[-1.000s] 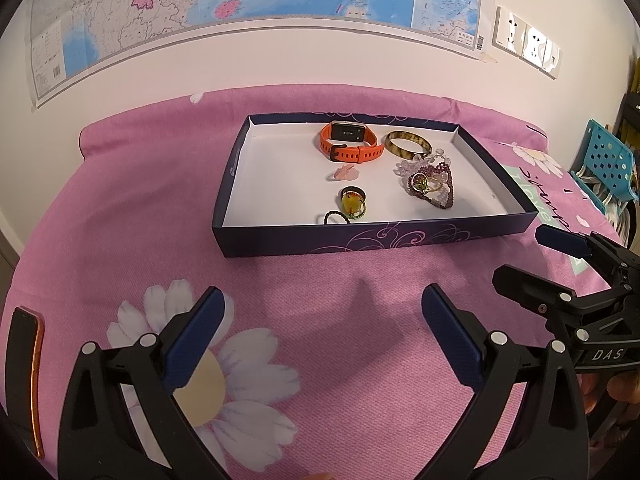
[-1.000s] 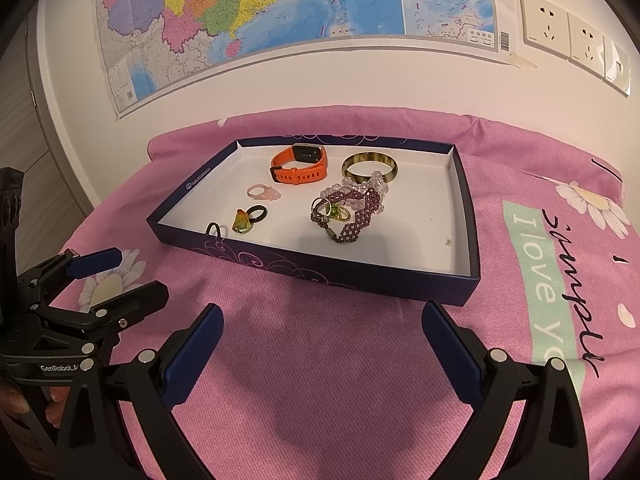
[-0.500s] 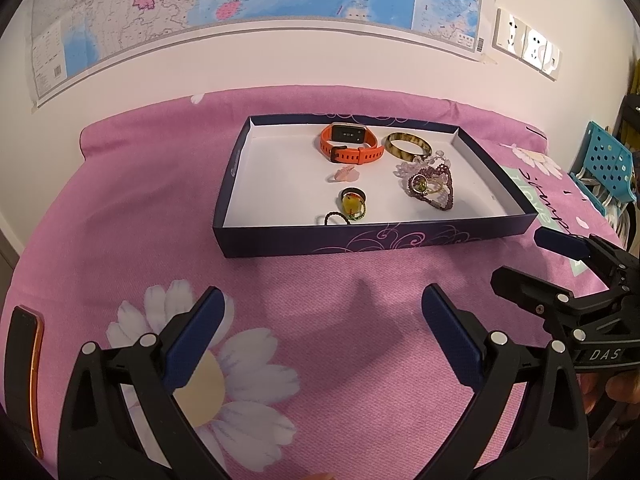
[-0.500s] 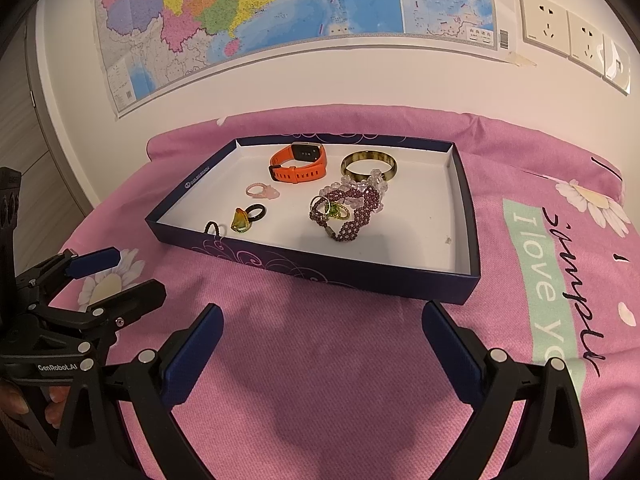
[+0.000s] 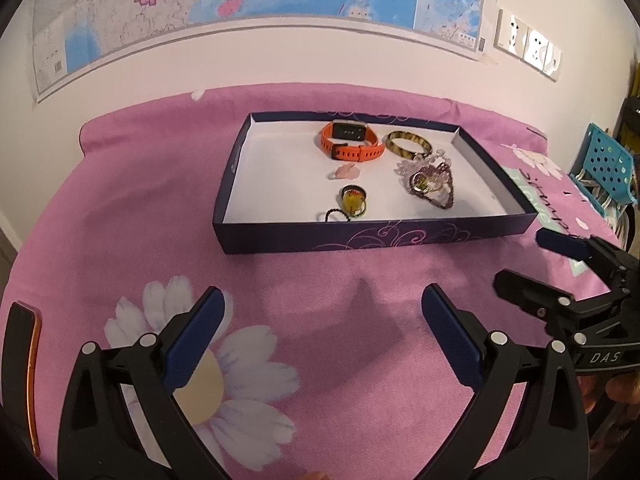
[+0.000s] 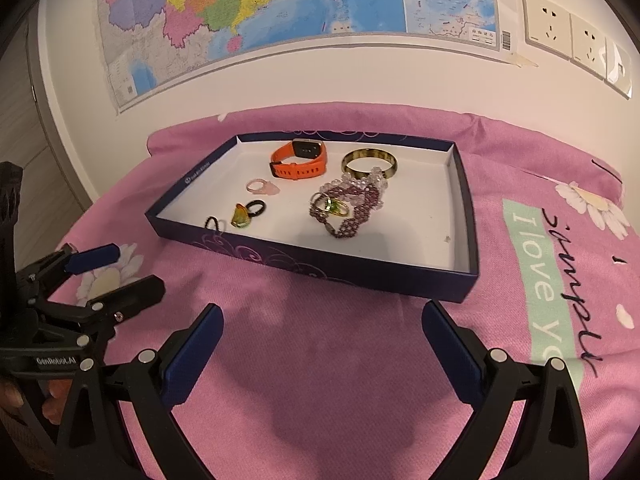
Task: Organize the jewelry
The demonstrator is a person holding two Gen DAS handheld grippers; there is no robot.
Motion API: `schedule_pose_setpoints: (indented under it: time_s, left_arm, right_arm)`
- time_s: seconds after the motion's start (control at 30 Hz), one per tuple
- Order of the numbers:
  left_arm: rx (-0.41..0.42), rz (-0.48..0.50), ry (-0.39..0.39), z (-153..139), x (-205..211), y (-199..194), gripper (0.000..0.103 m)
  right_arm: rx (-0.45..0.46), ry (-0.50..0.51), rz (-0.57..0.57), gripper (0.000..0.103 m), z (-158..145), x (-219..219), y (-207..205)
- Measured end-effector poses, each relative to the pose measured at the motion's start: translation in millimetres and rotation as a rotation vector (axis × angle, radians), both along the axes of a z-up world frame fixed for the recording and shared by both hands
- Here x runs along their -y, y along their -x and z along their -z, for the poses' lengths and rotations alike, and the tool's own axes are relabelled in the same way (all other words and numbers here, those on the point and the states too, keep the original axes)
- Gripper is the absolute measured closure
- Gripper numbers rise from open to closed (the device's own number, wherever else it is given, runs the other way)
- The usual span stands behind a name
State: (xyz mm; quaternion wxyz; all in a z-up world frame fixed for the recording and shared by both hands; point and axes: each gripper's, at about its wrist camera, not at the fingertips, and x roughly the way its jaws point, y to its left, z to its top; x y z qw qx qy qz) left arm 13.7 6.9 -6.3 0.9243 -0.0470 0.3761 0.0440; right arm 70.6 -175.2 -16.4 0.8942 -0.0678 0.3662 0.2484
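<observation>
Tray (image 5: 360, 236) wall fronting jewelry, left tool (image 5: 322, 334) wide, right tool (image 6: 322, 334) wide, map (image 6: 280, 4) behind

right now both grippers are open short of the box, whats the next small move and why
Probably ease the right hand-held gripper forward over the near wall of the box toward the tangled purple bracelet. Its jaws are open and empty, and that pile, with rings lying on it, looks most in need of separating.

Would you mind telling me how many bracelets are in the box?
2: a tortoiseshell bangle by the far wall, and a purple beaded bracelet just in front of it, tangled with rings; more may hide there.
</observation>
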Motion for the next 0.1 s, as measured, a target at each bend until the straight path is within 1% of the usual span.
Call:
schedule_pose_setpoints:
  time_s: [0.1]
  left_arm:
    - [-0.016,-0.009,0.000,2.2,-4.5,-0.3,0.006]
  right_arm:
    - [0.006,0.043,0.016,0.007,-1.3,11.0,-4.7]
